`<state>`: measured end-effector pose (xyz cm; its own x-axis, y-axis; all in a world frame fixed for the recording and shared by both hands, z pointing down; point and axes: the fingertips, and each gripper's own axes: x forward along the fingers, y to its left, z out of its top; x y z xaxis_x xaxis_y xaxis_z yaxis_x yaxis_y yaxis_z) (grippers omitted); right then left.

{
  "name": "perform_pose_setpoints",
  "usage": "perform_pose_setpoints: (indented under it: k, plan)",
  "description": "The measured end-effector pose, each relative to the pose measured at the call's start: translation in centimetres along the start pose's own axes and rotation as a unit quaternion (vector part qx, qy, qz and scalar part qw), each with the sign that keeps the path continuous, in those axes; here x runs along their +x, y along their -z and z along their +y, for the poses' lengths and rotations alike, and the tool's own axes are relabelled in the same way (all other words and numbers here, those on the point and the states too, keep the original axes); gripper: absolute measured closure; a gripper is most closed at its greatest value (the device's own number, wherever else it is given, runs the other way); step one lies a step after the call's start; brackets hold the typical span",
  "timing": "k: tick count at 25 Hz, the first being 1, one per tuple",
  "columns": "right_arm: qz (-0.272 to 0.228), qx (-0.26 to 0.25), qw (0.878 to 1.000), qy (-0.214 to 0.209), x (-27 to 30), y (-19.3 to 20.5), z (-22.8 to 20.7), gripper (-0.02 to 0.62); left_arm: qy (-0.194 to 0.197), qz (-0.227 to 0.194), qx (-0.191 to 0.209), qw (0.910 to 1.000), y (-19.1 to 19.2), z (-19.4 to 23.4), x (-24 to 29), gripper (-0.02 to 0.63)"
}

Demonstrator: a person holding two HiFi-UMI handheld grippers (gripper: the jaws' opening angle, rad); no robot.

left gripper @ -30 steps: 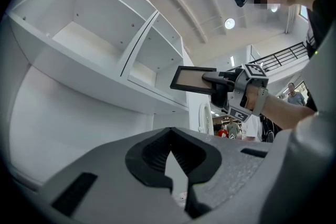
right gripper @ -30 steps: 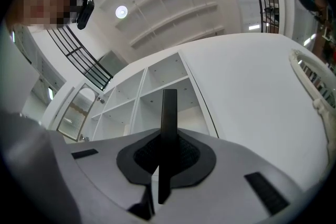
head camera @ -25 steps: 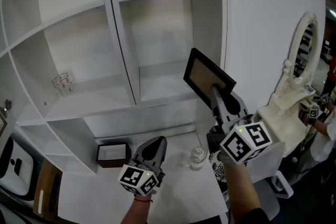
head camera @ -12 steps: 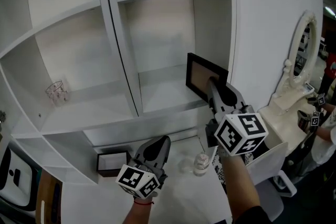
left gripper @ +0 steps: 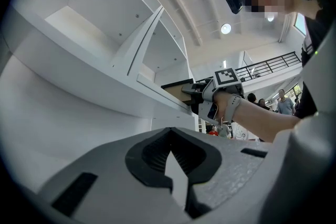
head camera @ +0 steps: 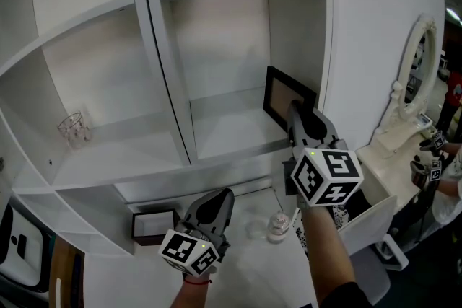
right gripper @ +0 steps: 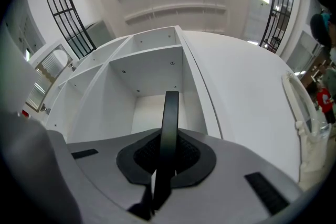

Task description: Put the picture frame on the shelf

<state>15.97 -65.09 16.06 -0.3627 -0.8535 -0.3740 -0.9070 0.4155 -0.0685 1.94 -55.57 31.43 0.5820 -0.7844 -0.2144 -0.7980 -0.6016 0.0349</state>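
Note:
The picture frame (head camera: 287, 99), black with a brown inside, stands nearly upright in the lower right compartment of the white shelf (head camera: 224, 128), close to its right wall. Whether its bottom edge rests on the board I cannot tell. My right gripper (head camera: 297, 112) is shut on the frame's near edge. In the right gripper view the frame (right gripper: 169, 113) shows edge-on between the jaws of that gripper (right gripper: 164, 150). My left gripper (head camera: 215, 198) hangs low over the desk, shut and holding nothing. In the left gripper view its jaws (left gripper: 171, 159) meet, and the frame (left gripper: 176, 91) shows far off.
A small glass (head camera: 74, 130) stands in the left compartment. On the desk below are a dark open box (head camera: 154, 222) and a small glass jar (head camera: 277, 225). A white vanity mirror (head camera: 419, 76) stands at the right, with another person's grippers (head camera: 432, 155) beside it.
My right gripper has carried the frame forward and deeper into the lower right compartment, turning it more upright. My left gripper has hardly moved.

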Motion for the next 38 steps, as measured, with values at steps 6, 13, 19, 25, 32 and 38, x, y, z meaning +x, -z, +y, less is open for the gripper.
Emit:
perform_pose_setpoints:
  k: [6, 13, 19, 25, 32, 38]
  plan:
    - [0.005, -0.003, 1.0, 0.031, 0.5, 0.2, -1.2, 0.581, -0.001, 0.001, -0.004, 1.0, 0.2, 0.1, -0.2, 0.601]
    - [0.004, -0.003, 0.999, 0.041, 0.4, 0.3, -1.3, 0.581, 0.001, -0.002, -0.005, 1.0, 0.0, 0.0, -0.2, 0.601]
    - [0.012, -0.005, 0.999, 0.033, 0.1, 0.9, -1.2, 0.58, 0.0, -0.006, -0.018, 0.9998, -0.1, 0.0, -0.2, 0.601]
    - [0.017, -0.009, 1.0, 0.02, -0.5, 1.4, -0.8, 0.521, 0.007, -0.002, -0.011, 0.9999, 0.3, 0.0, 0.0, 0.603]
    - [0.02, -0.007, 1.0, 0.011, -1.1, 1.8, -0.5, 0.507, 0.011, 0.0, -0.021, 0.9997, 0.7, -0.3, 0.2, 0.602]
    - [0.015, -0.015, 1.0, 0.007, -1.8, 1.8, -0.2, 0.479, 0.012, 0.003, -0.018, 0.9998, 0.8, -0.3, 0.2, 0.601]
